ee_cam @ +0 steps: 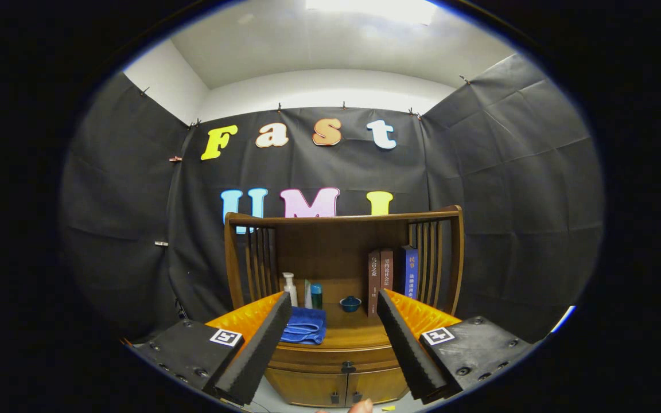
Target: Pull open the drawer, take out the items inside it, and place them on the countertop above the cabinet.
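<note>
Drawer [342, 357] sits shut in the front of the wooden cabinet [339, 378], its small dark knob at 6 o'clock from the countertop [359, 332] and above the two lower doors [336, 390]. The gripper [333, 301] hangs in the air well short of the cabinet, its fingers spread wide with nothing between them, so the whole shelf unit shows through the gap. On the countertop a folded blue cloth [304, 326] lies at about 9 o'clock from the centre; behind it stand a white pump bottle [290, 288] and a teal bottle [316, 295], with a small blue lidded bowl [350, 303] in the middle and a row of books [391, 275] upright at 3 o'clock. The opening step looks not yet begun. The knob is small, and the likely trouble is a poor grip on it: fingers closing off-centre could slip off when pulled. A crooked pull might jam the drawer. Free space on top is limited too, so items set down carelessly could knock over the bottles or push the bowl.
</note>
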